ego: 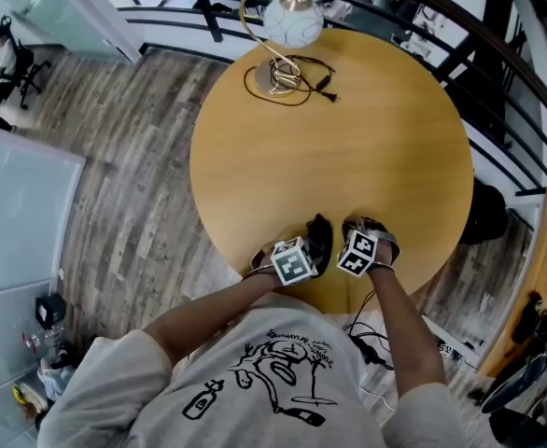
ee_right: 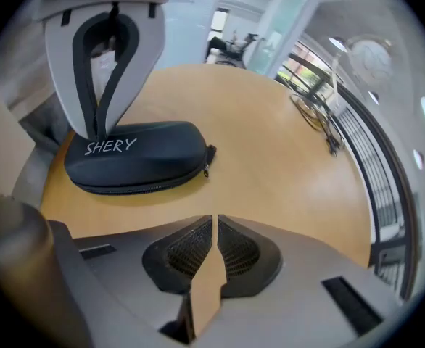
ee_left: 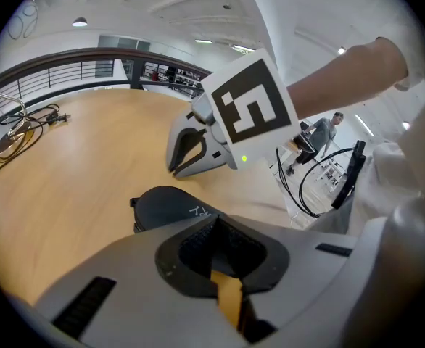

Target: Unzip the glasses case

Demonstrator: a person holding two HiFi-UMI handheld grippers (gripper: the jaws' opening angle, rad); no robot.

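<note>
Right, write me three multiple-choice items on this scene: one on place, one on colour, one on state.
1. Where on the table does the glasses case lie? A beside the lamp; B near the person's edge; C dead centre.
2. What colour is the case? A black; B red; C white.
3. How do the right gripper's jaws stand? A wide apart; B clamped on the zip pull; C together, empty.
Answers: 1 B, the head view shows it at the near rim; 2 A, its shell is black with white lettering; 3 C, its own view shows them meeting with nothing between.
</note>
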